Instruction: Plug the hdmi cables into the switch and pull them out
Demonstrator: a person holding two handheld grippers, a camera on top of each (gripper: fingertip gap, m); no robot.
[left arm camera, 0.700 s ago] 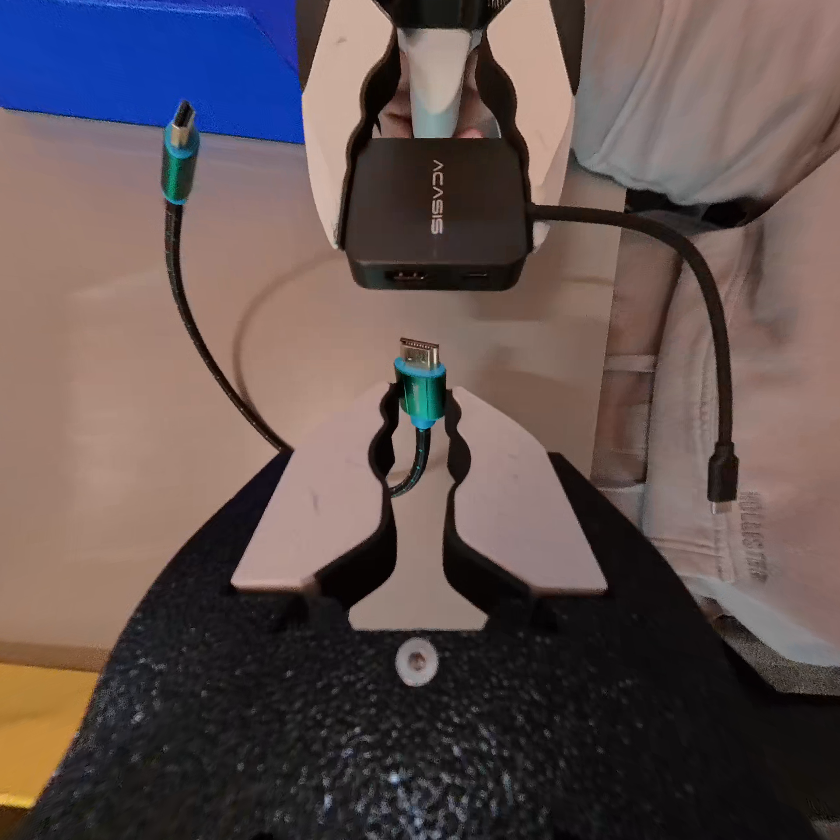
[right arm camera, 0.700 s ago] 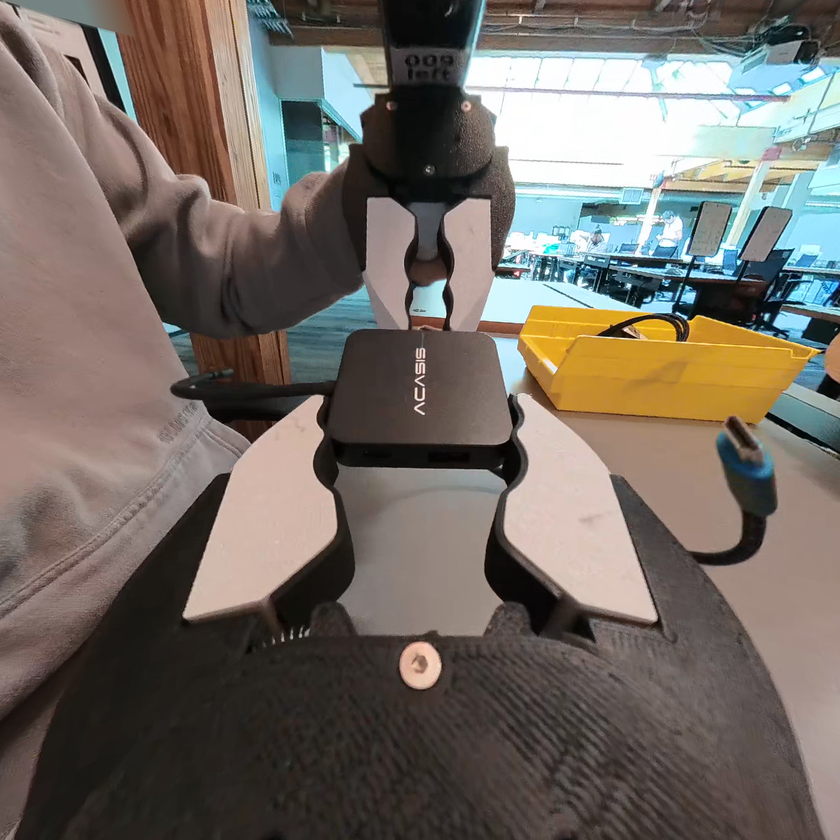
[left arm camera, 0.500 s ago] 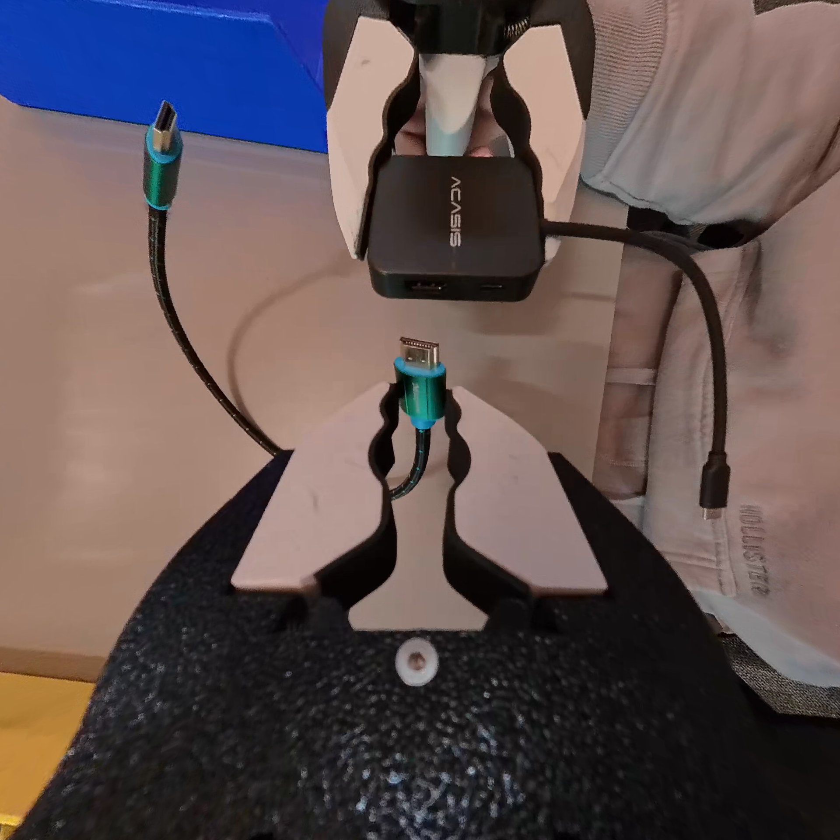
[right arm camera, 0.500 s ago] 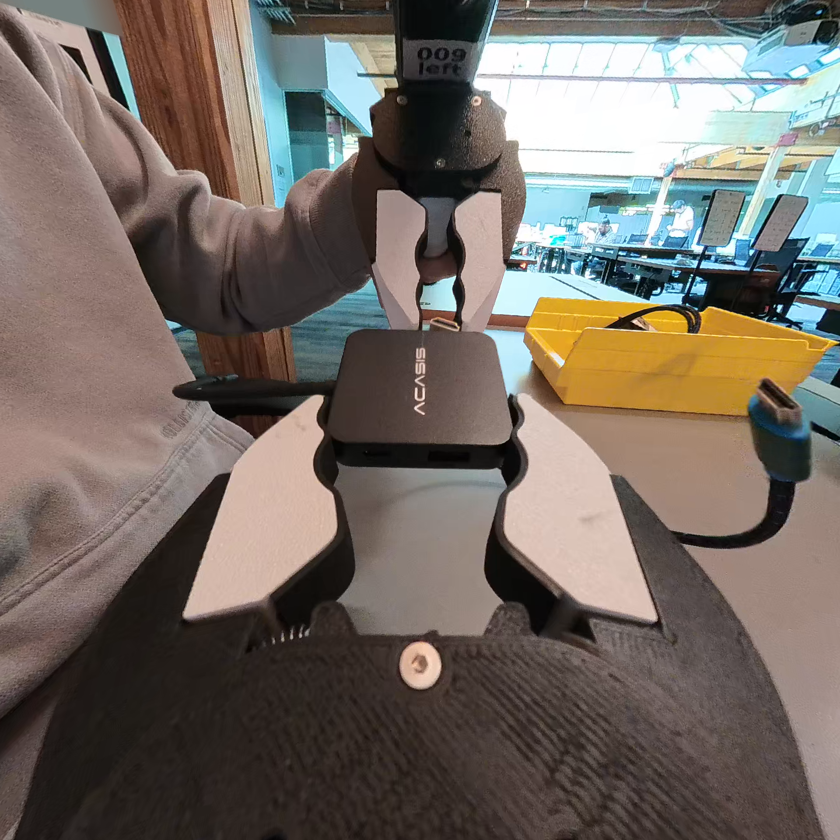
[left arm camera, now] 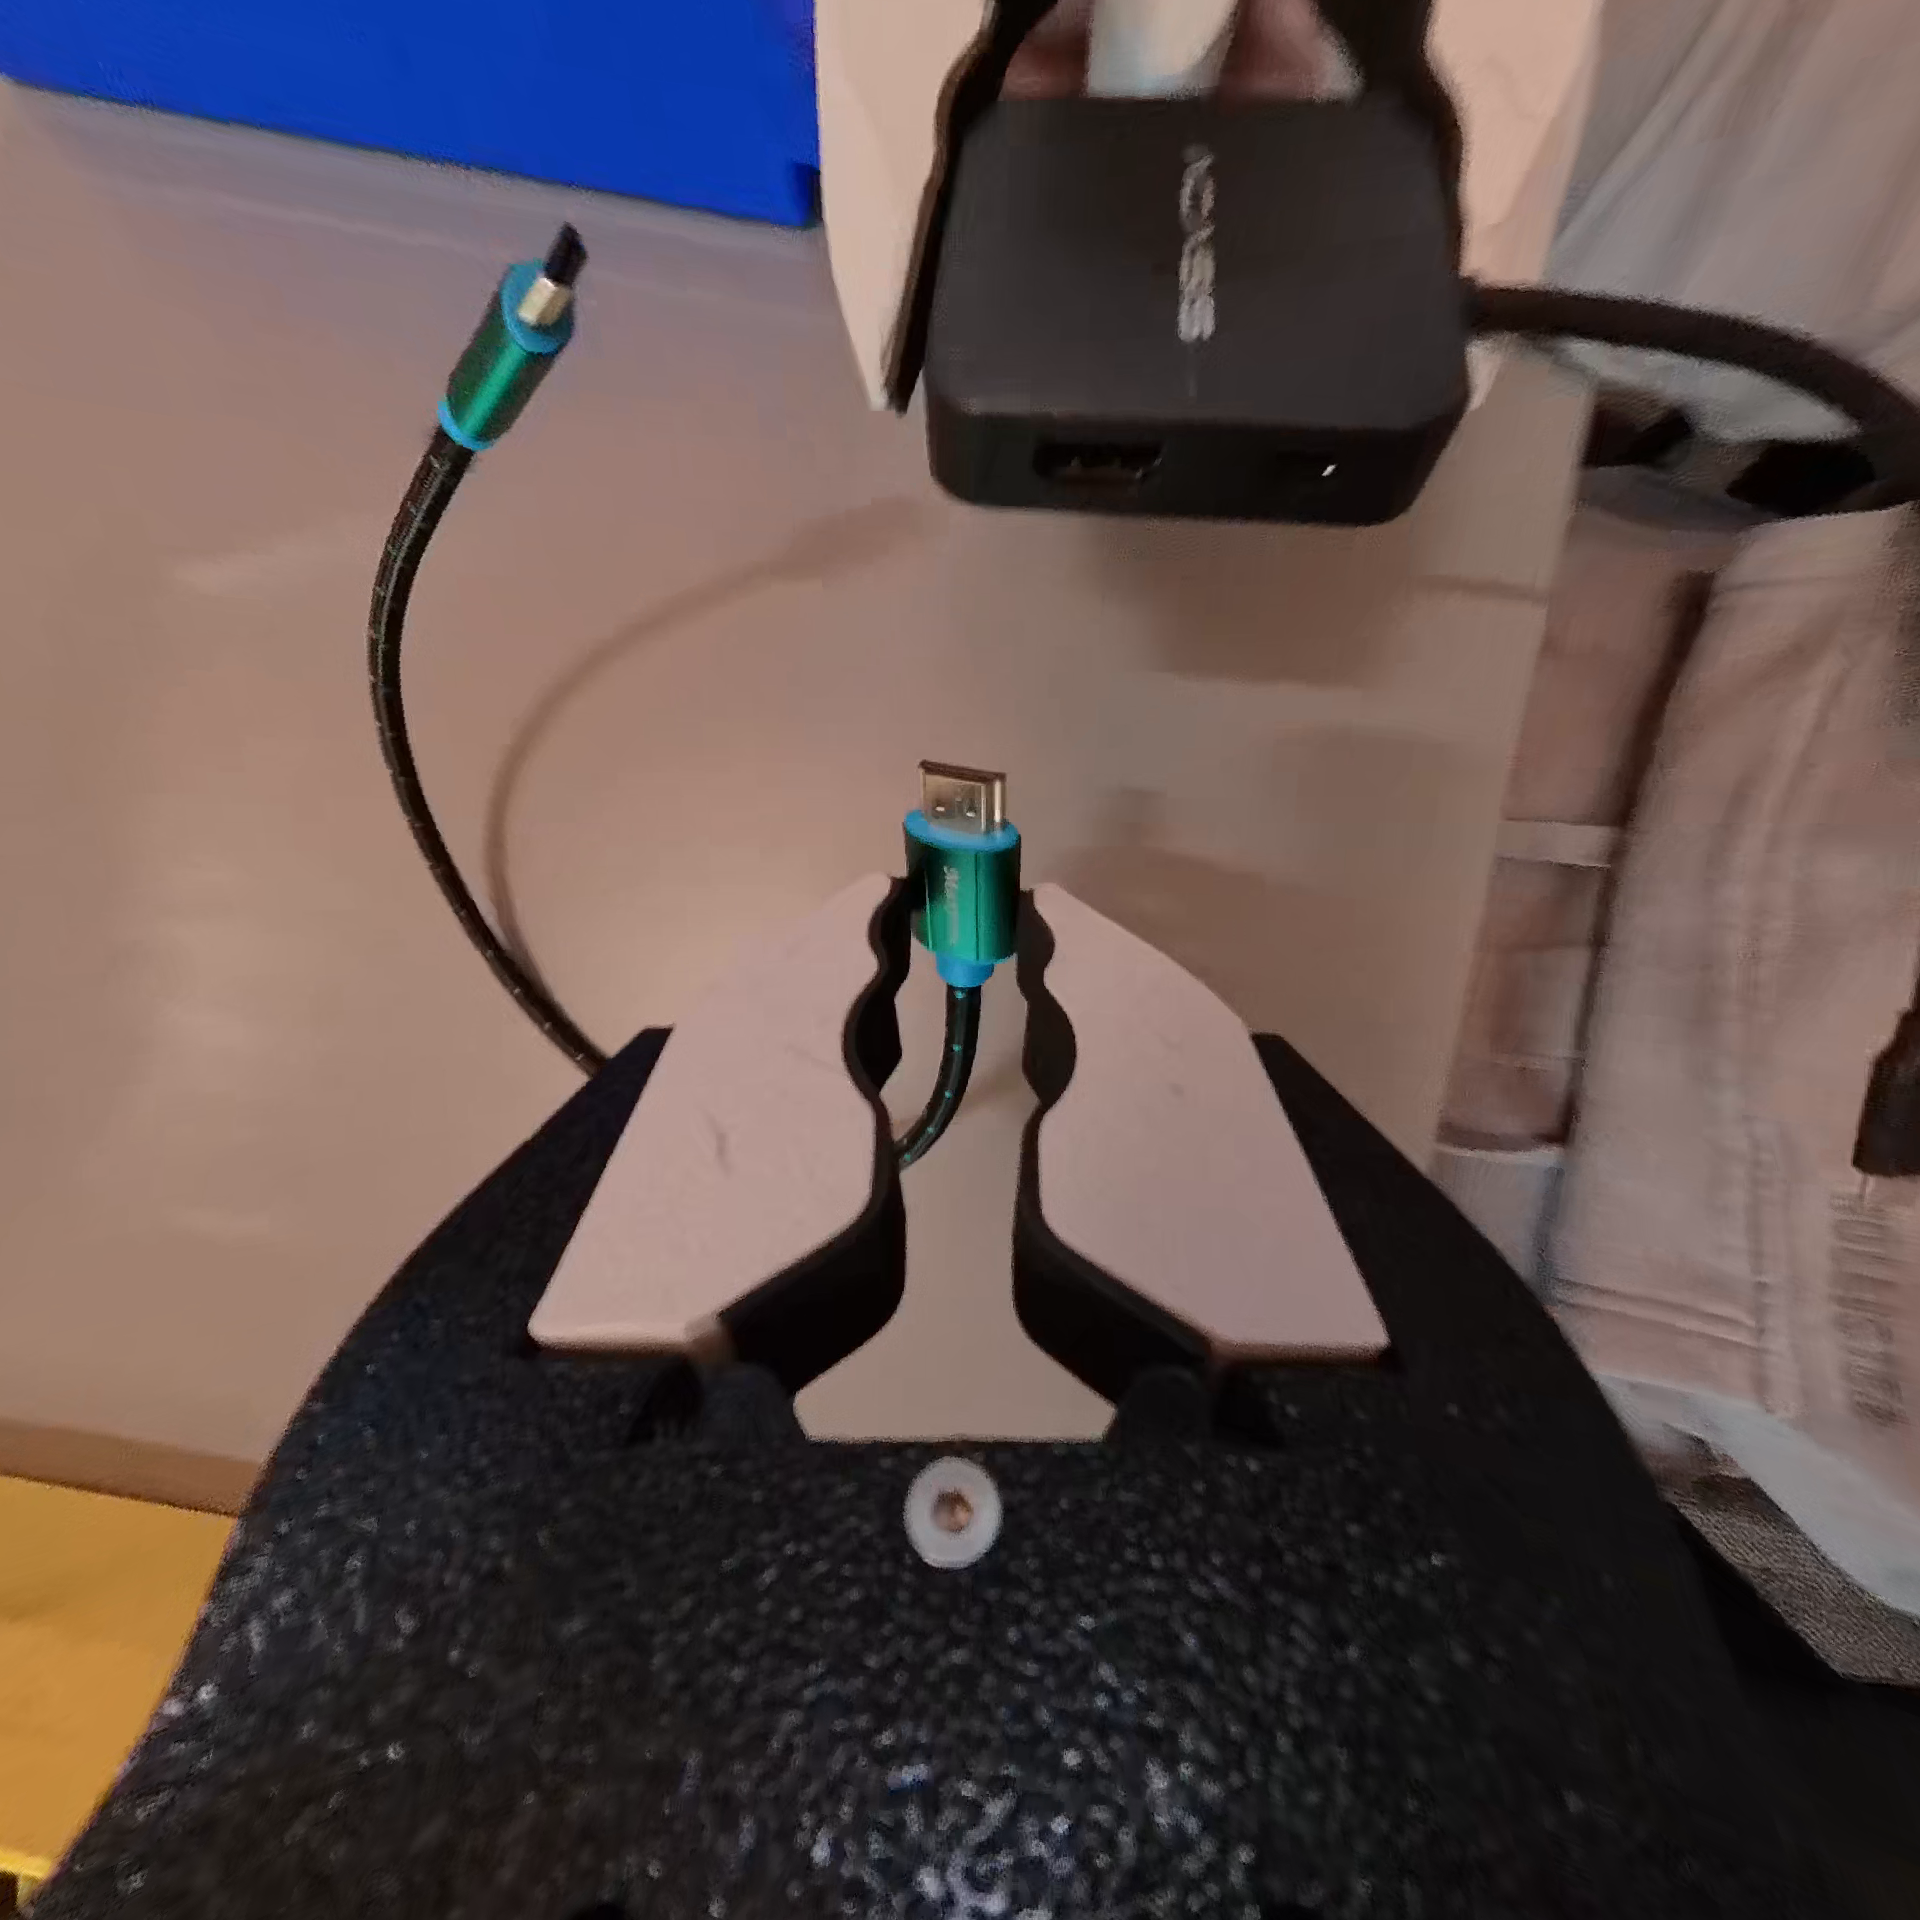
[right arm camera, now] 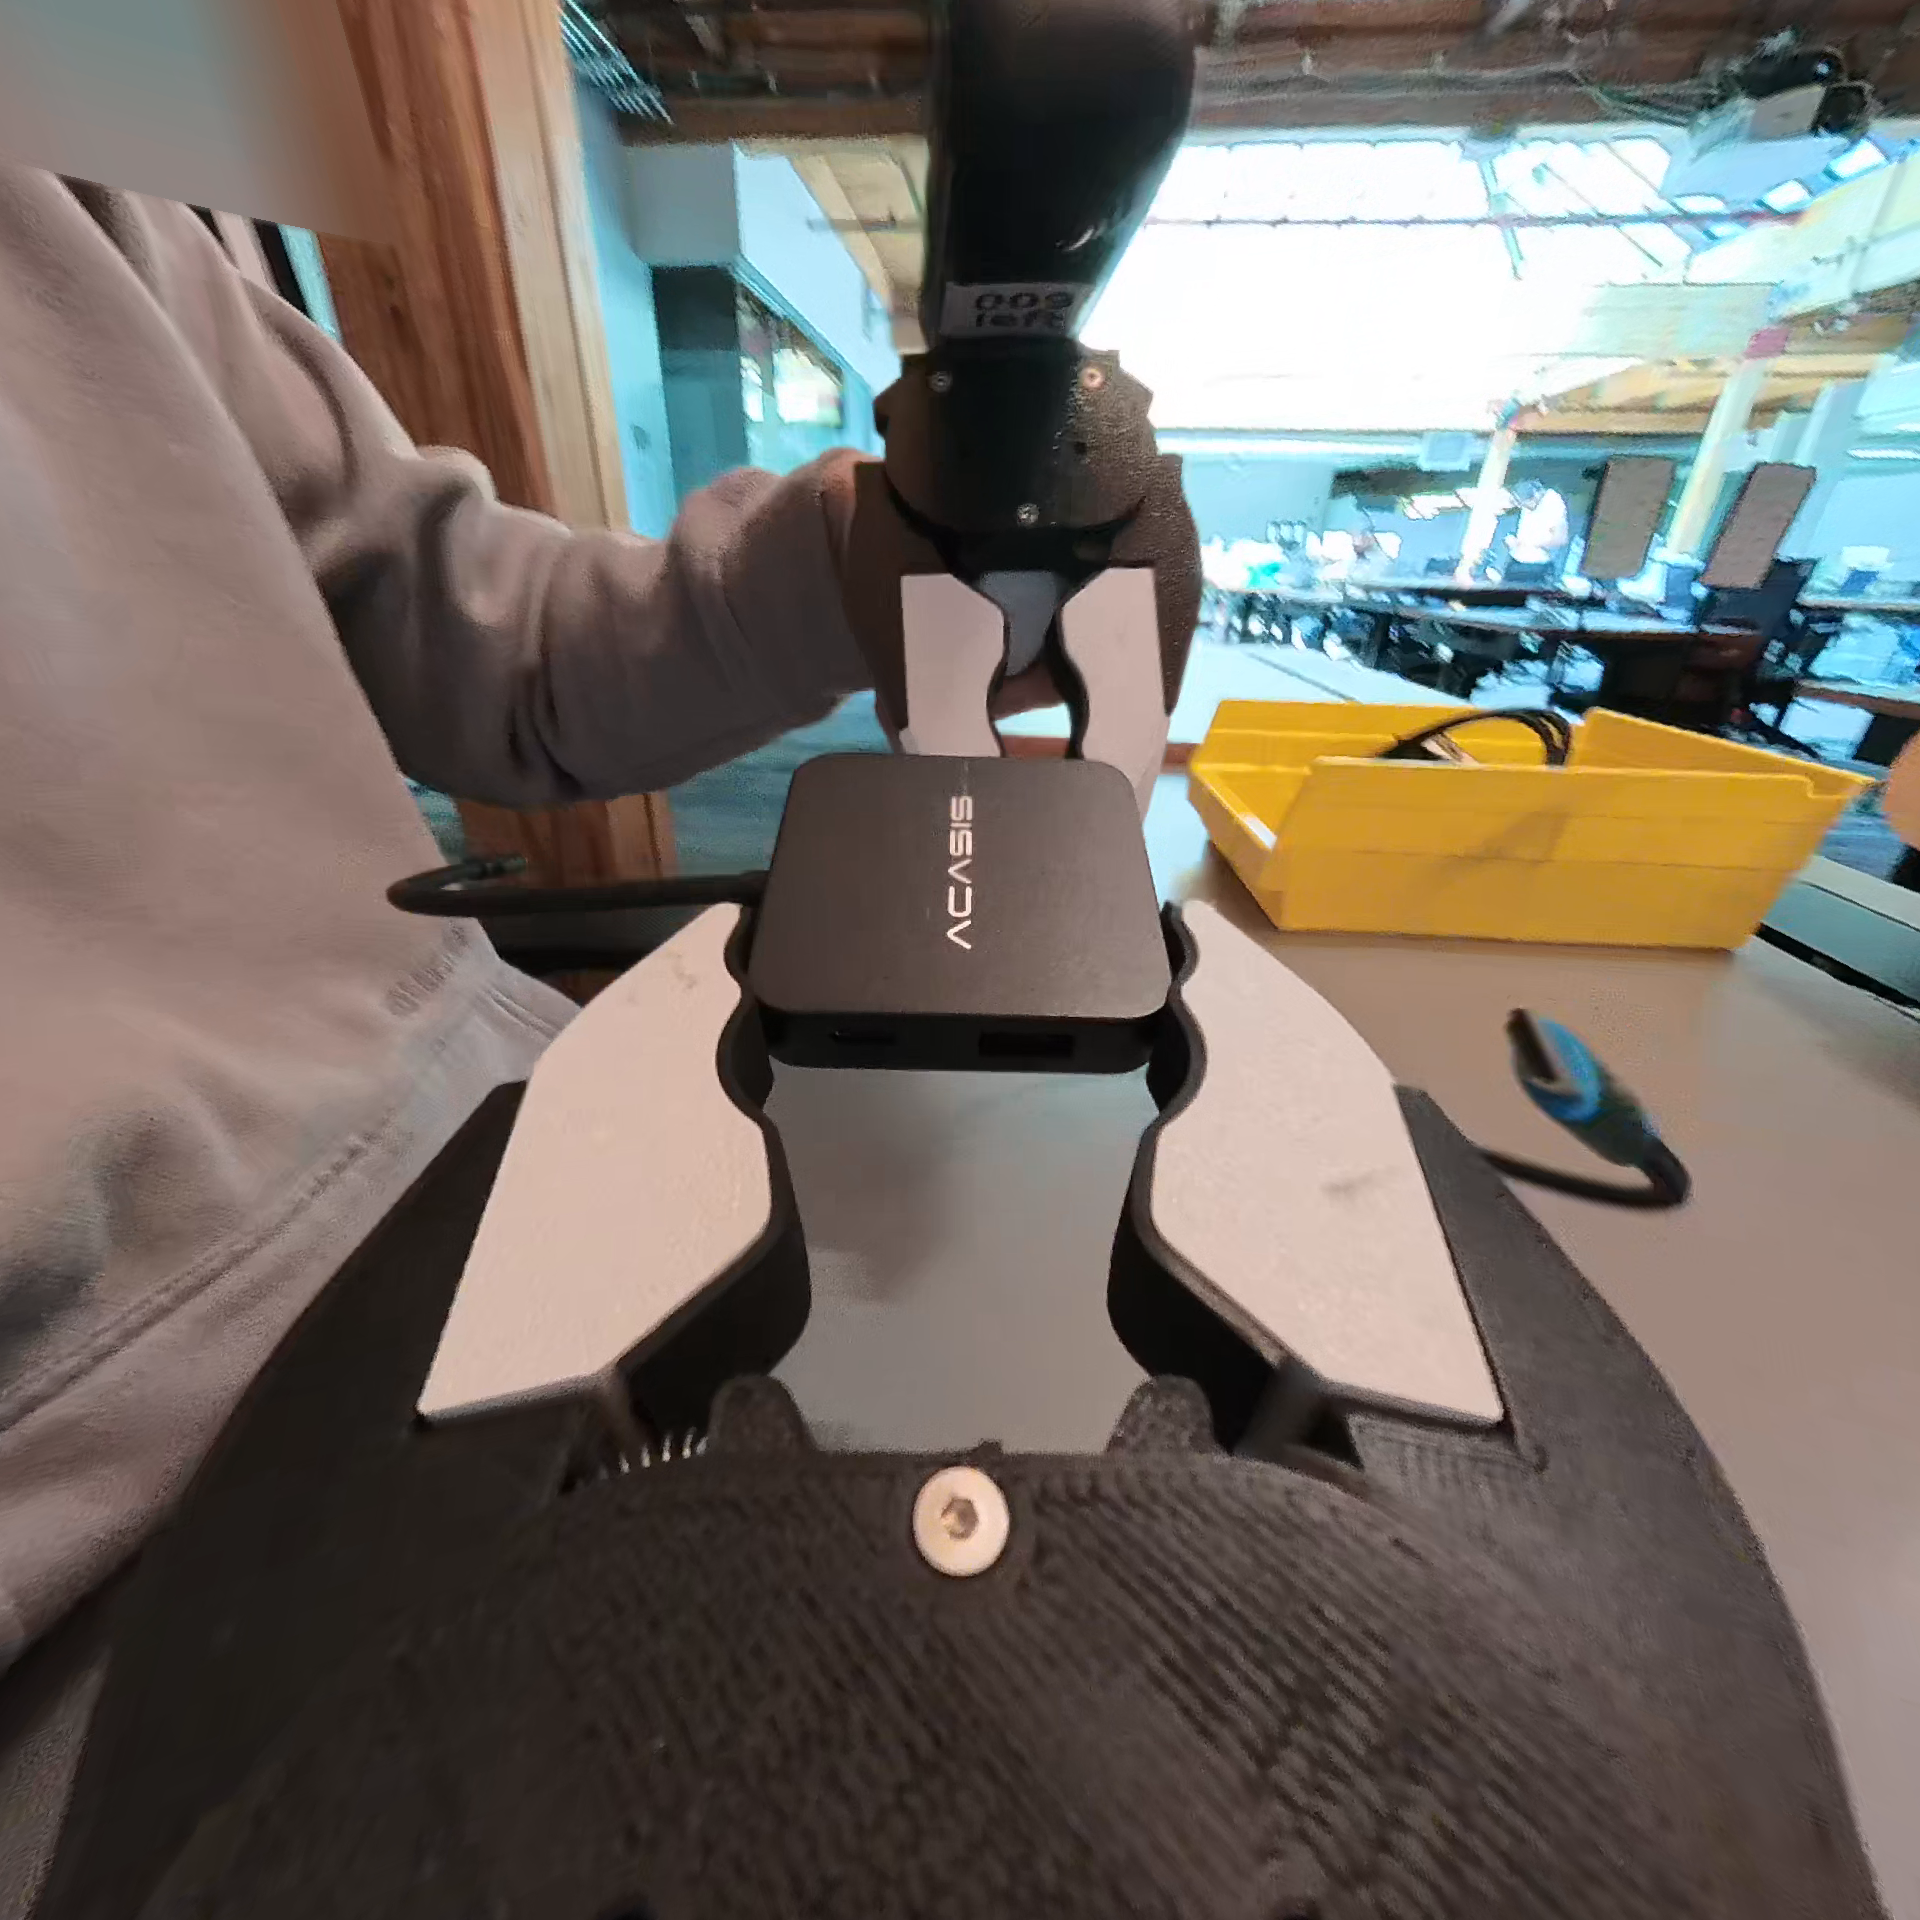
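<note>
In the left wrist view, the left gripper (left arm camera: 961, 909) at centre frame is closed narrowly on the green metal HDMI plug (left arm camera: 961, 894), gold tip pointing up toward the square black plastic switch (left arm camera: 1190, 343) at the upper right; plug and switch are apart. The cable's other green plug (left arm camera: 509, 348) hangs free at the upper left, over the beige table (left arm camera: 208, 727).

In the right wrist view, the right gripper (right arm camera: 956, 956) at centre frame is spread wide, its fingertips clamping the switch's two sides. At the right edge, a yellow plastic bin (right arm camera: 1496, 862) on the table holds a coil of black cables (right arm camera: 1475, 732). A thin black cord (right arm camera: 561, 894) leaves the switch's left side.
</note>
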